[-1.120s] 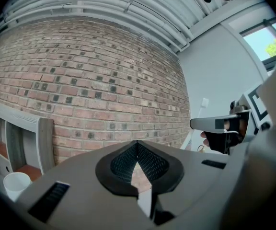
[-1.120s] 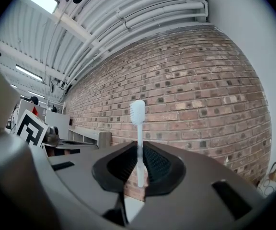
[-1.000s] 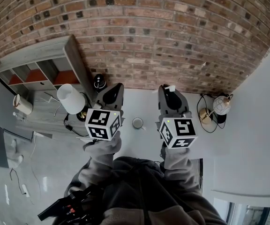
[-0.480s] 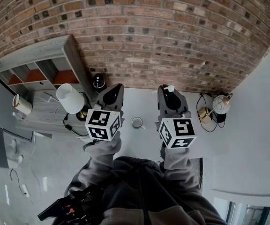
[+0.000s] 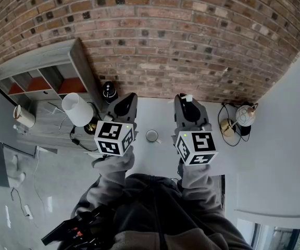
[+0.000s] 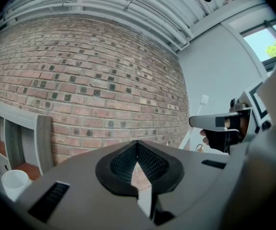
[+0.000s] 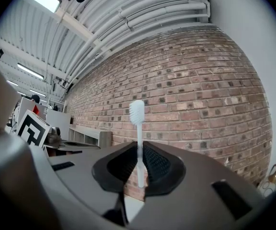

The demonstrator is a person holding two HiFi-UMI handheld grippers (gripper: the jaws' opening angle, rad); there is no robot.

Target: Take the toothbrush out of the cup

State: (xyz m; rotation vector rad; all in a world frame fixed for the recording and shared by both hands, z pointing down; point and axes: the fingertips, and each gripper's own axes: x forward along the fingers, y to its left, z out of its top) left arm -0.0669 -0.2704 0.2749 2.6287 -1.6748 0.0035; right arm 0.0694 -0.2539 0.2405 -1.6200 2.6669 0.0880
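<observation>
Toothbrush (image 7: 139, 138): white, out of the cup, clamped by its handle between the jaws of the right hand-held gripper (image 7: 139, 166). It stands upright, bristle head clear above the jaw tips against the brick wall (image 7: 195, 95). In the head view only the white head (image 5: 188, 97) shows, poking past the far end of that gripper. Cup (image 5: 152, 136): small, white, upright on the pale bench (image 5: 155, 113), mouth up, interior a dull grey; contents cannot be told at this size. It sits between the two grippers, touching neither, a little nearer the person than their tips. Left hand-held gripper (image 6: 138, 158): jaws clenched together on nothing, pointing at the wall and held level with the right one, to the left of the cup. From its own view the right gripper shows at right with the brush head rising above it. Further left, a lamp with a white shade (image 5: 78, 110) and a grey shelf unit (image 5: 46, 72) with open compartments, some orange inside. Far right of the bench, a small round lamp-like object with a black cable (image 5: 238, 120).
</observation>
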